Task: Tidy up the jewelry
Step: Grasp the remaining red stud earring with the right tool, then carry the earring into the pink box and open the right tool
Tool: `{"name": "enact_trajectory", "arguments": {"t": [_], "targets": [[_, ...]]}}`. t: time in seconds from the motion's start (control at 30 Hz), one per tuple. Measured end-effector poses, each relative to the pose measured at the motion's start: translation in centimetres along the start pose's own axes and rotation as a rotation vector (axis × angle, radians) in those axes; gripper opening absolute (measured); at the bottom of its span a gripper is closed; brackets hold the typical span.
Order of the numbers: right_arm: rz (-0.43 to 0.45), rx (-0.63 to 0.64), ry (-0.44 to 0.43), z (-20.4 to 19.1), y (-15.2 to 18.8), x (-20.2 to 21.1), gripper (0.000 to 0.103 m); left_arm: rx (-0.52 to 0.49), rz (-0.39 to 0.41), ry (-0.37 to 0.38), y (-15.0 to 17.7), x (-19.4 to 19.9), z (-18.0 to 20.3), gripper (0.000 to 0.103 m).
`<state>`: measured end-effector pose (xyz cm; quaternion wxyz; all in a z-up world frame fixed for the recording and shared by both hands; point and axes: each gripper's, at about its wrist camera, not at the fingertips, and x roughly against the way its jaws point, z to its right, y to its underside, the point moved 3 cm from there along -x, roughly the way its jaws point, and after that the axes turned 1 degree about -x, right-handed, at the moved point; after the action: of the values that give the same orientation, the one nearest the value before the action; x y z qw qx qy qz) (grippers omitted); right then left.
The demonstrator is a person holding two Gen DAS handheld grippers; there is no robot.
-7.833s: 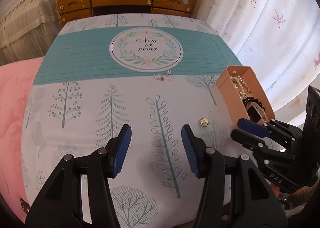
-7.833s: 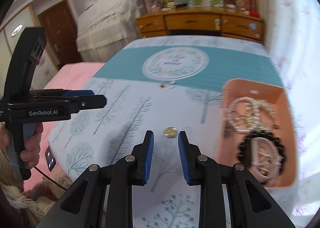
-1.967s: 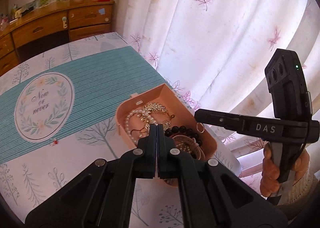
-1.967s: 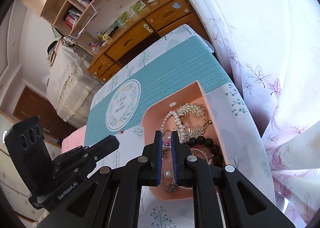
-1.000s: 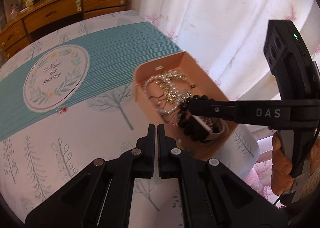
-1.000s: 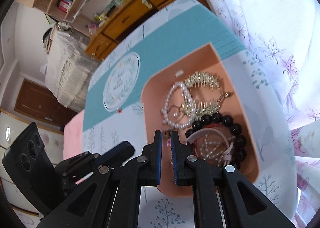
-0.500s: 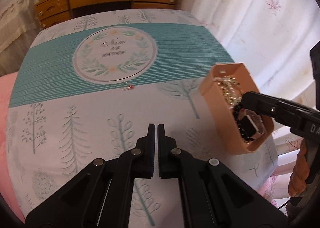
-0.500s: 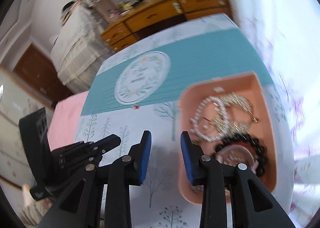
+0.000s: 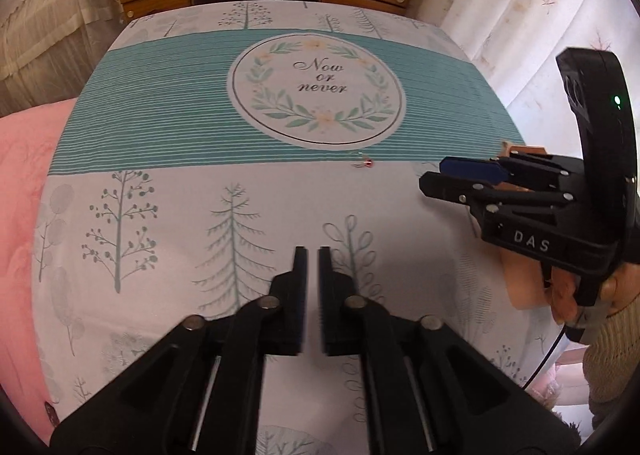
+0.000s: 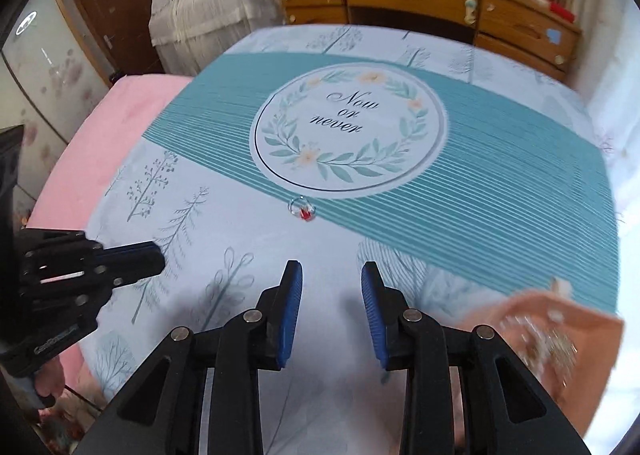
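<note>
Left wrist view: my left gripper (image 9: pixel 313 255) has just been opening, its jaws a narrow slit apart with nothing between them. The red-stone earring (image 9: pixel 365 162) lies well ahead on the tablecloth (image 9: pixel 160 215), at the teal band's near edge.

Right wrist view: my right gripper (image 10: pixel 331 275) stands open and empty; the earring lies ahead, the pink tray (image 10: pixel 592 335) at the cloth's right edge.

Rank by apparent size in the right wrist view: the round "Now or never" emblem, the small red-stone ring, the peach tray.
1. Round emblem, clearly largest.
2. Peach tray, though blurred and partly out of frame, so its full size is unsure.
3. Red-stone ring, smallest by far.
</note>
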<state>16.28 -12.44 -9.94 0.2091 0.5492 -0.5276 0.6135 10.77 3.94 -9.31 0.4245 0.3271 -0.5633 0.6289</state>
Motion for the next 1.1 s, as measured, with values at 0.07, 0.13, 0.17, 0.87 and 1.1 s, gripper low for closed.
{"name": "enact_trajectory", "arguments": {"t": [0.07, 0.13, 0.17, 0.87, 1.1], "targets": [[-0.018, 0.023, -0.001, -0.2, -0.8, -1.4, 0.031, 0.023, -0.001, 0.002, -0.4, -0.3, -0.7, 0.103], [-0.032, 0.061, 0.013, -0.6, -1.5, -2.6, 0.031, 0.044, 0.028, 0.009, -0.9, -0.1, -1.2, 0.102], [-0.038, 0.075, 0.012, -0.8, -1.8, -3.2, 0.031, 0.044, 0.029, 0.008, -1.2, -0.2, -1.3, 0.102], [-0.024, 0.178, 0.047, -3.1, -2.6, -4.8, 0.007, 0.109, 0.082, -0.055, -3.2, -0.1, -3.6, 0.061], [0.128, 0.008, -0.036, 0.0, -1.2, 3.2, 0.007, 0.076, 0.116, -0.037, -2.8, 1.4, -2.1, 0.060]]}}
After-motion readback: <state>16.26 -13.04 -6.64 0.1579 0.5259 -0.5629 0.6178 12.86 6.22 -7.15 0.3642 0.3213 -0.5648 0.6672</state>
